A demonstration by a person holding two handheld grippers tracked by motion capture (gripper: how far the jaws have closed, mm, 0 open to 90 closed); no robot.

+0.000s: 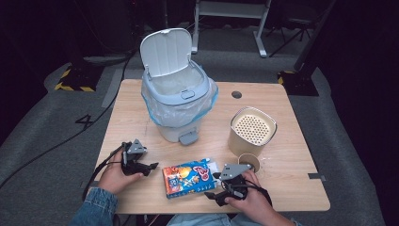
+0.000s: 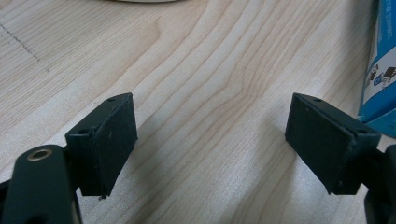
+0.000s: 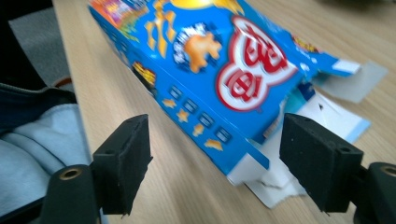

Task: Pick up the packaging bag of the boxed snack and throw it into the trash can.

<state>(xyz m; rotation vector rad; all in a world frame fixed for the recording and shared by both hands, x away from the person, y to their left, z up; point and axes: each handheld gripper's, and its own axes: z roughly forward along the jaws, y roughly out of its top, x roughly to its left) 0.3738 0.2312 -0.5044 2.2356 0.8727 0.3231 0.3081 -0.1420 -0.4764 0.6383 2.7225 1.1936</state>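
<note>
Grey carpet and dark surroundings frame a light wooden table [image 1: 141, 101], on which we locate the work items. We find the blue snack box [image 1: 188, 177] lying flat near the front edge, between the two hands, its opened end flaps facing the right gripper [image 1: 225, 187]. In the right gripper view, the fingers [image 3: 126, 163] stand released, set wide apart just short of the box's torn end, with no pad pressing on it. The left gripper [image 1: 151, 167] rests on the table to the left of the box, fingers [image 2: 109, 142] likewise released over bare wood (a blue edge of the box shows at the right margin of that view). Behind the box stands a pedal bin [image 1: 176, 101] with its lid raised and a plastic liner fitted. To the right stands a beige container [image 1: 249, 136] with a perforated top, and a small cup [image 1: 249, 161] just in front of it.
</note>
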